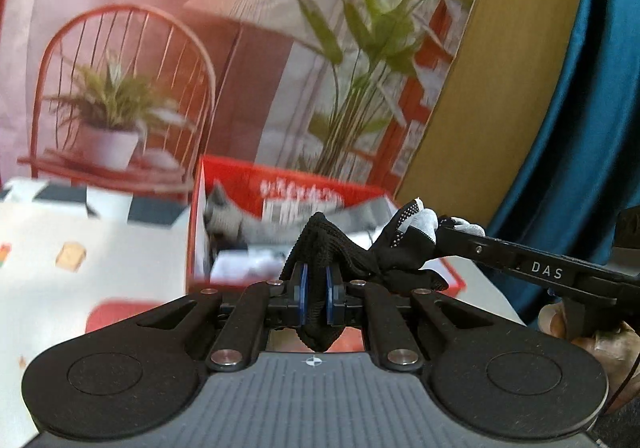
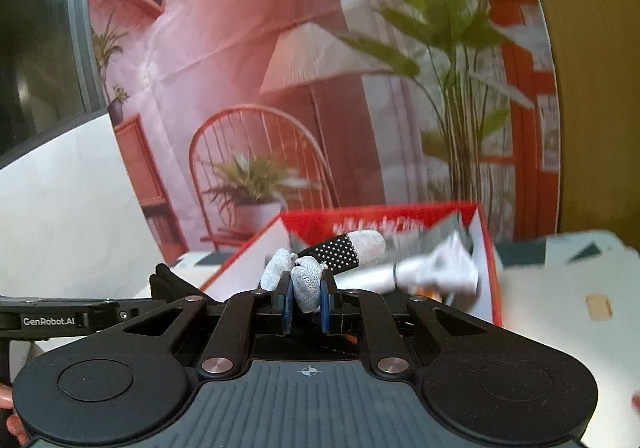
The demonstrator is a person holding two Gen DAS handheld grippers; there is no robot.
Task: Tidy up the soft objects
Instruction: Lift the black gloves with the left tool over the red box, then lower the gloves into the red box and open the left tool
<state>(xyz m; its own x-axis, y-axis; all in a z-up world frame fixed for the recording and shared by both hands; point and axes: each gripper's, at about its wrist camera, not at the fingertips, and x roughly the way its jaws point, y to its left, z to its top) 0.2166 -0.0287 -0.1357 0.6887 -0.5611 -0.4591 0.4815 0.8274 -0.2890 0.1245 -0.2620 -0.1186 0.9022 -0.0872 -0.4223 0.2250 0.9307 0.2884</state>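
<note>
While glove [image 1: 360, 248] is stretched between shut left claw [image 1: 316, 298] and shut right claw [image 2: 306, 298], red box [image 1: 454, 280] lies just behind, frame centre.

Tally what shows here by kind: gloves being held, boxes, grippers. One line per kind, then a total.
Black glove with grey fingertips, held between both grippers: 1
Red box with grey and white soft items inside, too blurred to count: 1
Grippers, left gripper and right gripper, both clamped on the glove: 2
Total: 4

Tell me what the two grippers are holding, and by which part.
One black glove: left gripper pinches its mesh cuff, right gripper its grey fingertips.
</note>
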